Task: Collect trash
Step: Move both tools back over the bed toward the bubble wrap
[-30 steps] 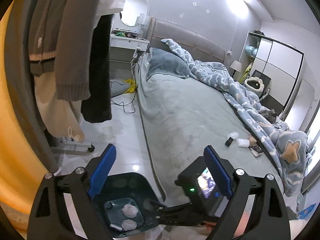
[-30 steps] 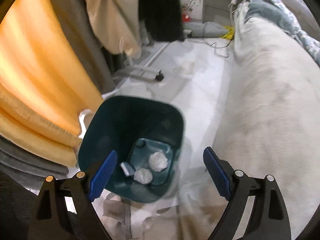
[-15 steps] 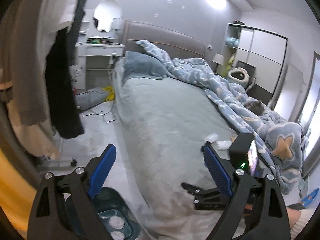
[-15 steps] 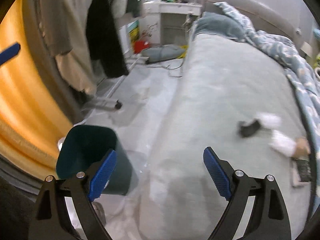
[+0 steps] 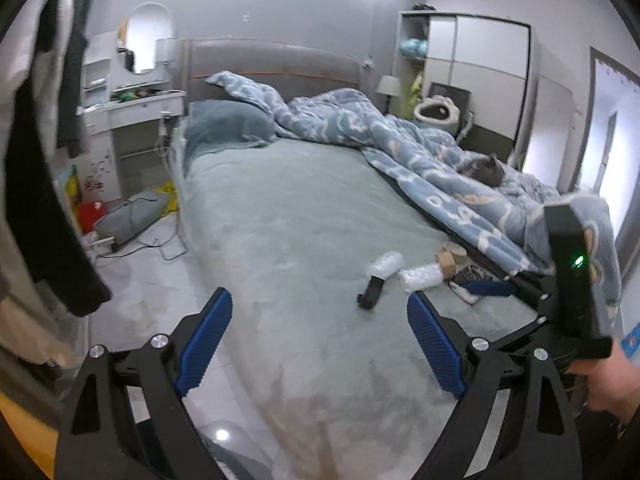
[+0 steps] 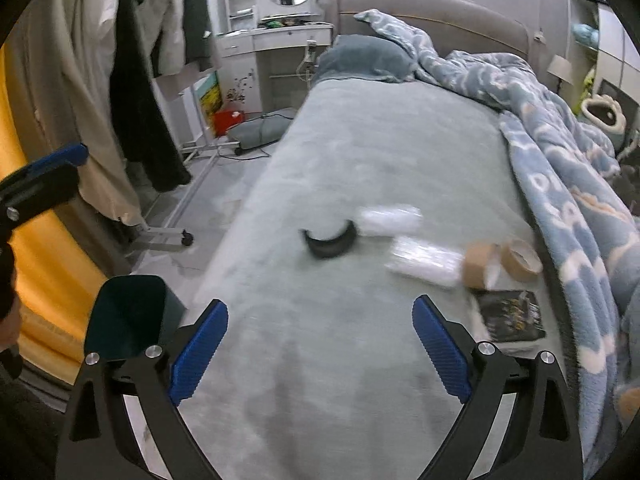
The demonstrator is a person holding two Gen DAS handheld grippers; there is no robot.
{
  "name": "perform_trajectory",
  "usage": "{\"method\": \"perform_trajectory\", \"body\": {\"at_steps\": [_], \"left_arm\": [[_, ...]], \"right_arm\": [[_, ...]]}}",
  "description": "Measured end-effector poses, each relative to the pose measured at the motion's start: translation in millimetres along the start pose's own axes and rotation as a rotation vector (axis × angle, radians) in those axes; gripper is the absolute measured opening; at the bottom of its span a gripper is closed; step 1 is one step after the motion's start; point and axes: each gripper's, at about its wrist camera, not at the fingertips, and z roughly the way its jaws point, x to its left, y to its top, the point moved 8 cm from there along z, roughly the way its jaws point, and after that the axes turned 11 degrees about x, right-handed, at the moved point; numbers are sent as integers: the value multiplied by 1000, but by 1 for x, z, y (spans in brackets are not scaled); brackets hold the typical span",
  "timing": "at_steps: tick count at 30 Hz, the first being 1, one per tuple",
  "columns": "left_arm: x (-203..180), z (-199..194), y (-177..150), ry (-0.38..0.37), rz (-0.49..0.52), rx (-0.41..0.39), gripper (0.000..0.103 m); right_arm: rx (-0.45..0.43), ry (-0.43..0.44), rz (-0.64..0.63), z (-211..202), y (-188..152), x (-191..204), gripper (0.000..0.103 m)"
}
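Trash lies on the grey-green bed sheet (image 6: 380, 152): a curved black plastic piece (image 6: 330, 240), two clear bubble-wrap wads (image 6: 390, 218) (image 6: 426, 260), two brown tape rolls (image 6: 520, 258) and a dark printed packet (image 6: 510, 314). The same black piece (image 5: 370, 294) and wads (image 5: 386, 262) (image 5: 424, 276) show in the left wrist view. My right gripper (image 6: 320, 346) is open and empty, short of the black piece. My left gripper (image 5: 318, 334) is open and empty over the bed's near edge. The dark teal bin (image 6: 128, 316) stands on the floor left of the bed.
A blue patterned duvet (image 6: 560, 152) is heaped along the bed's right side, with a grey cat (image 5: 486, 168) on it. A clothes rack on wheels (image 6: 132, 92) and an orange curtain (image 6: 44, 264) are on the left. A dressing table (image 6: 276, 36) and floor clutter stand beyond.
Both grippers have swung up and right, away from the bin and towards the bed. The trash on the sheet has come closer in both views. Both stay open.
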Motion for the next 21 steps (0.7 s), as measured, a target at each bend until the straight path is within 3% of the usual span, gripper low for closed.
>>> {"method": "perform_trajectory", "body": {"at_steps": [3,7,10,17,21], "left_arm": [[-13,32,0,-41,17,31,91],[-23,67,-2,-24,47,65,88],[-31,90,-2,-57,39,86,84],[-40,133,1,-68,41,137,74],[-42,154,-5,-97,20,176,72]], "right_arm": [[3,-25,6,3,-5,-19,95],[15,-47,27,9,-10,-48,95],[9,-69,31,8,-11,-64,95],[5,-103,78,8,-19,-105,95],[-1,-120,99,6,-24,-124,95]]}}
